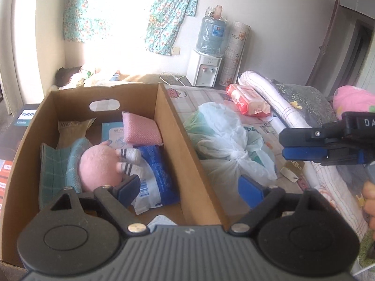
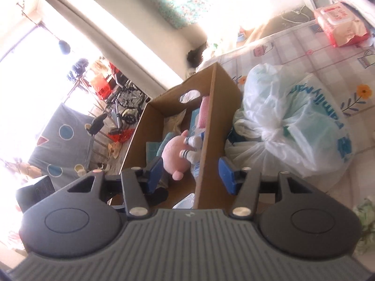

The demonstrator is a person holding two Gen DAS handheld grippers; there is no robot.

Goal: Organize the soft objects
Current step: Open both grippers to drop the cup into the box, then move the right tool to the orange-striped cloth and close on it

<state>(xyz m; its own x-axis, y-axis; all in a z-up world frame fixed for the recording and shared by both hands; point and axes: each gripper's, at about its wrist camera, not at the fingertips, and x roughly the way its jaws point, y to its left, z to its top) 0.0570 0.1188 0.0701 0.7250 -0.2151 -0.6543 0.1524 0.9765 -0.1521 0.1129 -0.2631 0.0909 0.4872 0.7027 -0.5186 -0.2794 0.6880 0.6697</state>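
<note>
your left gripper [image 1: 188, 187] stood wide open at the bottom of the left wrist view, its blue pads straddling the right wall of the cardboard box [image 1: 178, 126], with nothing pinched between them. the left pad sat just over the pink plush toy [image 1: 99, 166] and the blue and white packet [image 1: 157, 175] inside the box, though i could not tell whether it touched either.

your right gripper [image 2: 191, 173] was about half open in the lower middle of its own view, also astride that box wall, holding nothing. in the left wrist view it came in from the right edge of the frame, above the patterned bed sheet [image 1: 211, 96].

the soft things lay in the box: the plush with striped feet, a pink sponge-like pad [image 1: 141, 128] at the back, a teal cloth [image 1: 58, 164] on the left. a tied plastic bag [image 1: 225, 138] sat just beside the box on the right, and a red wipes pack [image 1: 249, 101] lay further up.

readable writing: "philips" on the dark carton [image 1: 25, 117] at the left edge, and "da" on the right gripper's body. the bag's teal print was upside down in the right wrist view and i could not read it surely.
</note>
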